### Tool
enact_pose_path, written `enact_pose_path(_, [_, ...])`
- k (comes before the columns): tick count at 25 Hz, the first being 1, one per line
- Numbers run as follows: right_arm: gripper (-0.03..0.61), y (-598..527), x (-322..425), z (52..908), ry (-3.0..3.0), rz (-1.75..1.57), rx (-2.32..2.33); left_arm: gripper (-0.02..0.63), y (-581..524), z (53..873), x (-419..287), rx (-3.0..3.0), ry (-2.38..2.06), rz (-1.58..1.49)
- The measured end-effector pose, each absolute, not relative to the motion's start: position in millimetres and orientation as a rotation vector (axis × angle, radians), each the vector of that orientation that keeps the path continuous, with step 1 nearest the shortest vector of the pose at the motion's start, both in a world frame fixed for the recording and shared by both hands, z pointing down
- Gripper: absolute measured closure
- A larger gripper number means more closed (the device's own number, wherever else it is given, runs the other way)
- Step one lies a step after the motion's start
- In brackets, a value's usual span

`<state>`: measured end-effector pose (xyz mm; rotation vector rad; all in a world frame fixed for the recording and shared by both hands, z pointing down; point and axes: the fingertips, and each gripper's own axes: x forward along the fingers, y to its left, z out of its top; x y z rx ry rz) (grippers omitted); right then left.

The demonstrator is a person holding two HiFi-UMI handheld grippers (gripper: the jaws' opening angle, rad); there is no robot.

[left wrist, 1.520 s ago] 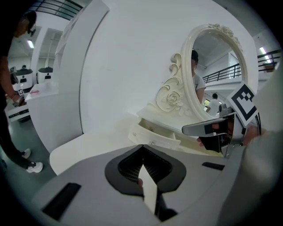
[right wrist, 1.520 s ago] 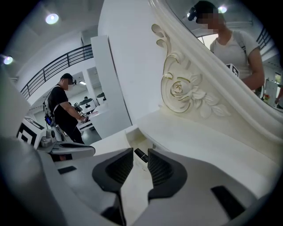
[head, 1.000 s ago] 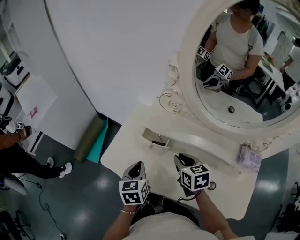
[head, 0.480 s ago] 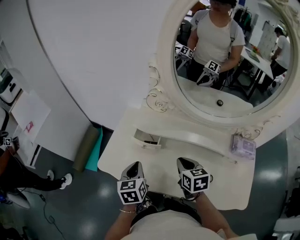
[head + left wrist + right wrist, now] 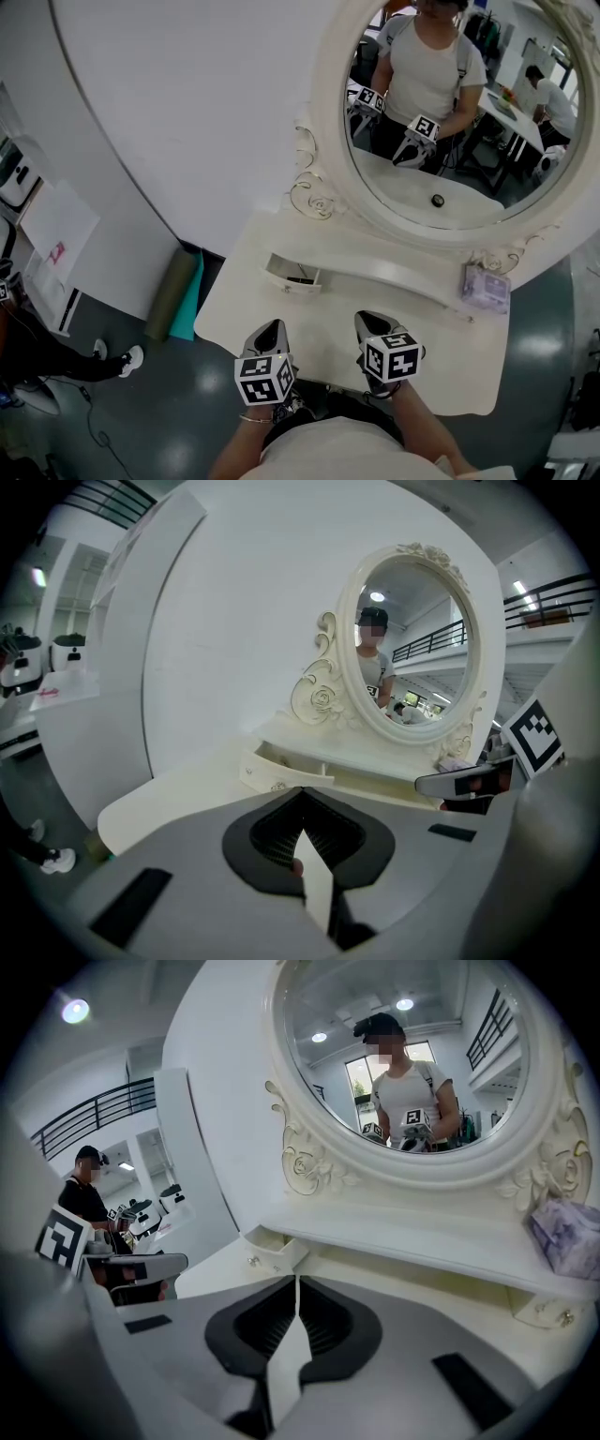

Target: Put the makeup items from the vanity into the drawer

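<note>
The cream vanity carries a big oval mirror and a shelf beneath it. A small drawer at the shelf's left end stands open, with something dark inside. A lavender pouch lies at the shelf's right end. My left gripper hovers over the table's near edge, shut and empty. Beside it, my right gripper is shut too, with nothing between its jaws. Both point toward the shelf. The mirror reflects a small dark round item.
A rolled green and teal mat leans on the floor left of the vanity. A person stands at the far left by white boards. A white curved wall rises behind the vanity. A second drawer front sits under the pouch.
The head view has swung so the mirror sits higher and larger. My right gripper has shifted a little over the tabletop. The left gripper has stayed put.
</note>
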<state>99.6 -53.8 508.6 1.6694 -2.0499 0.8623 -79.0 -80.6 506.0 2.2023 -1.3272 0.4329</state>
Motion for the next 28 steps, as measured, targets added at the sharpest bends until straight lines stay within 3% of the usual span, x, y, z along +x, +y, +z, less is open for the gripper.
enact_pose_path(17, [0.555, -54, 104, 508, -2.062, 0.916, 1.724, 0.607, -90, 514, -73, 2.218, -1.300, 0.472])
enact_pose_path(28, [0.551, 38, 201, 536, -1.736, 1.081, 2.085, 0.607, -69, 536, 43, 2.408, -0.904, 0.646])
